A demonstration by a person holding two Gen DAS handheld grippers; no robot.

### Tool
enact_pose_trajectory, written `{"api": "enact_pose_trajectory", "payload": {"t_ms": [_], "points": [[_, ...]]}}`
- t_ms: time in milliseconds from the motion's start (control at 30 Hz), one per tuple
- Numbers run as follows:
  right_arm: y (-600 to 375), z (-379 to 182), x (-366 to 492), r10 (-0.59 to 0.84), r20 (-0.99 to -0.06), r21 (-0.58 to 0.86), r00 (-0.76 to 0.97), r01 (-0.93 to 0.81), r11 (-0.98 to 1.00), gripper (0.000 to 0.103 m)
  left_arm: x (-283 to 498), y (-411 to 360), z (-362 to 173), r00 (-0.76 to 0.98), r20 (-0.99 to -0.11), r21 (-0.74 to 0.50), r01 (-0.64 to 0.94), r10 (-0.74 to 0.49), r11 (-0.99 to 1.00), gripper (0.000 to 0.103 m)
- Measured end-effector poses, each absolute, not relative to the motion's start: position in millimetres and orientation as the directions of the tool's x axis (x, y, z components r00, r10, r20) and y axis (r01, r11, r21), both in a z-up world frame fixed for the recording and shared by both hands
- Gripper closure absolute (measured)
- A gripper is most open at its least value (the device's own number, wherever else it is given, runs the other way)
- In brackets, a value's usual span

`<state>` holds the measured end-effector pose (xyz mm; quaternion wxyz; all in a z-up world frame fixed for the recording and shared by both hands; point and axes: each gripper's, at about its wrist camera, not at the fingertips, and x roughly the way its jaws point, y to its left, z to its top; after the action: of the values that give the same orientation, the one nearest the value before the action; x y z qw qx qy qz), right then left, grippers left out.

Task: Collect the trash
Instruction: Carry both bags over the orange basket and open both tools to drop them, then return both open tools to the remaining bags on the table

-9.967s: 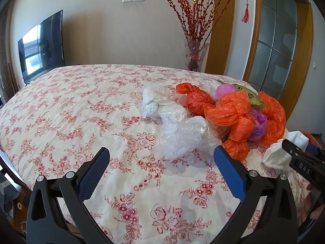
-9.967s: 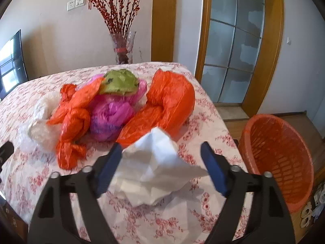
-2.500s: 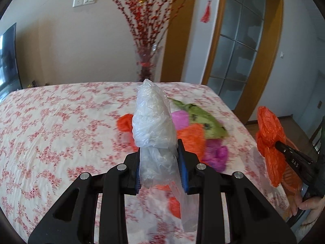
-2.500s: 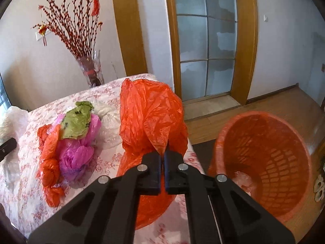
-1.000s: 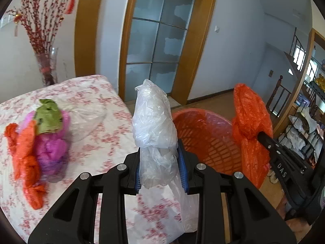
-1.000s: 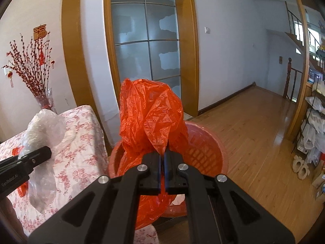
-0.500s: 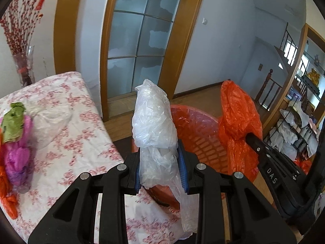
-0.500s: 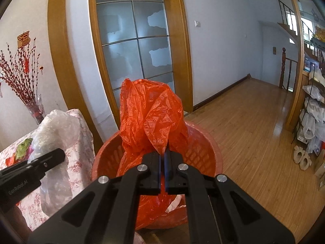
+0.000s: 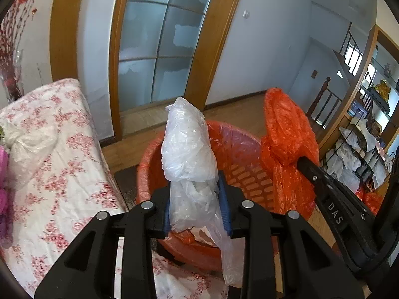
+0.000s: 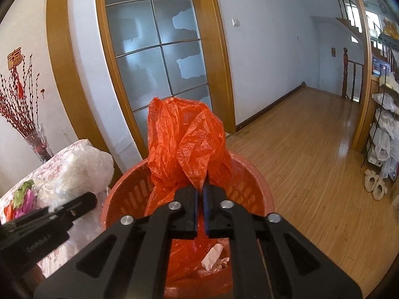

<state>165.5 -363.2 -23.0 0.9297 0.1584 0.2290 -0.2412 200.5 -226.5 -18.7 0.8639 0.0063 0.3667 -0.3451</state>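
Observation:
My left gripper point(image 9: 197, 204) is shut on a clear plastic bag point(image 9: 189, 154) and holds it above the near rim of the orange laundry-style basket point(image 9: 239, 172). My right gripper point(image 10: 200, 199) is shut on an orange plastic bag point(image 10: 184, 144) that hangs into the same basket point(image 10: 247, 179). White crumpled paper point(image 10: 213, 254) lies at the basket's bottom. In the left wrist view the orange bag point(image 9: 286, 139) hangs at the basket's right side. In the right wrist view the clear bag point(image 10: 79, 172) is at the left.
The bed with the floral cover point(image 9: 49, 174) is at the left, with another clear bag point(image 9: 30, 147) and pink trash point(image 9: 3, 199) on it. A glass door point(image 10: 159, 57) stands behind the basket. Wooden floor point(image 10: 311, 162) and a shelf rack point(image 9: 361, 149) lie to the right.
Both grippers have moved from the bed toward the basket. The orange bag now hangs lower inside it, and the clear bag is over its rim.

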Motion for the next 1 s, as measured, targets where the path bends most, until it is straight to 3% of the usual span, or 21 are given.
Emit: {"api": "enact_pose_trajectory", "payload": {"t_ms": [67,200,367,500,1000], "points": [[-366,-25,168,-0.368,-0.508,0.198,0.779,0.522,0.83,0.093,203,-229,-23,0.482,-0.65,-0.243,0.601,-0.588,0.761,0.069],[-370,-31,167,-0.363,-0.521,0.214,0.773,0.529,0.821,0.08,206,-228,-31,0.478,-0.669,-0.236,0.59,-0.569,0.772,0.056],[-372,-33,163,-0.379,-0.521,0.202,0.765,0.542,0.815,0.064,209,-217,-33,0.495,-0.682,-0.229,0.556,-0.539,0.799,0.054],[-370,-32,160,-0.404,-0.514,0.174,0.757,0.553,0.815,0.05,204,-202,-30,0.532,-0.678,-0.194,0.536,-0.507,0.822,0.046],[-333,-21,164,-0.386,-0.518,0.112,0.763,0.509,0.854,0.041,197,-127,-16,0.629,-0.668,-0.13,0.428,-0.398,0.894,0.046]]}}
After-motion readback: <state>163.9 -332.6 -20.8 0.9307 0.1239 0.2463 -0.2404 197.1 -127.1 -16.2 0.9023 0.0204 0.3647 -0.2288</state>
